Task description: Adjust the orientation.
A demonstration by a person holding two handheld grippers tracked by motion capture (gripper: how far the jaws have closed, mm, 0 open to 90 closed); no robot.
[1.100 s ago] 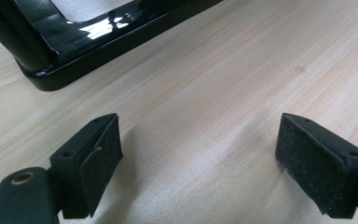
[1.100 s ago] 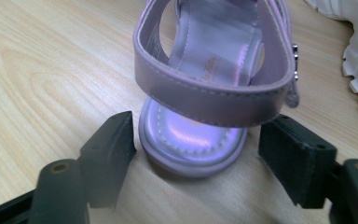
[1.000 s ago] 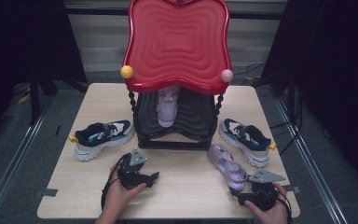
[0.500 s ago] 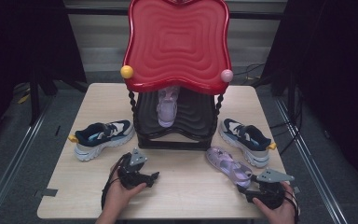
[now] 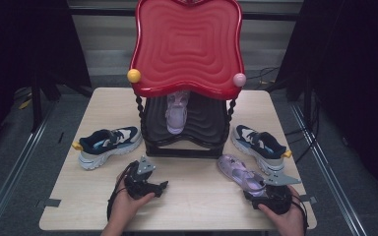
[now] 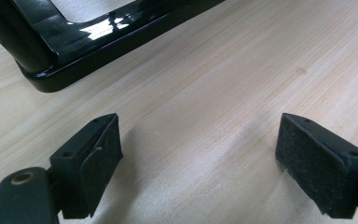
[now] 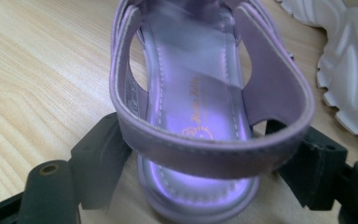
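While the right gripper (image 5: 270,189) sits at the heel of the purple sandal (image 5: 240,172) on the desk (image 5: 202,196), the high view shows its mate on the rack's (image 5: 187,128) lower shelf. Left gripper (image 6: 198,154) view: jaws wide, empty, above bare wood. Right gripper view: jaws, having just been opening, flank the heel strap (image 7: 214,144); contact uncertain. Recommend centring on the heel before closing firmly.

Sandal (image 7: 193,116) toe cut off by top edge in right gripper view, strap blurred. Shelf sandal (image 5: 176,110) half hidden under red top (image 5: 187,46).
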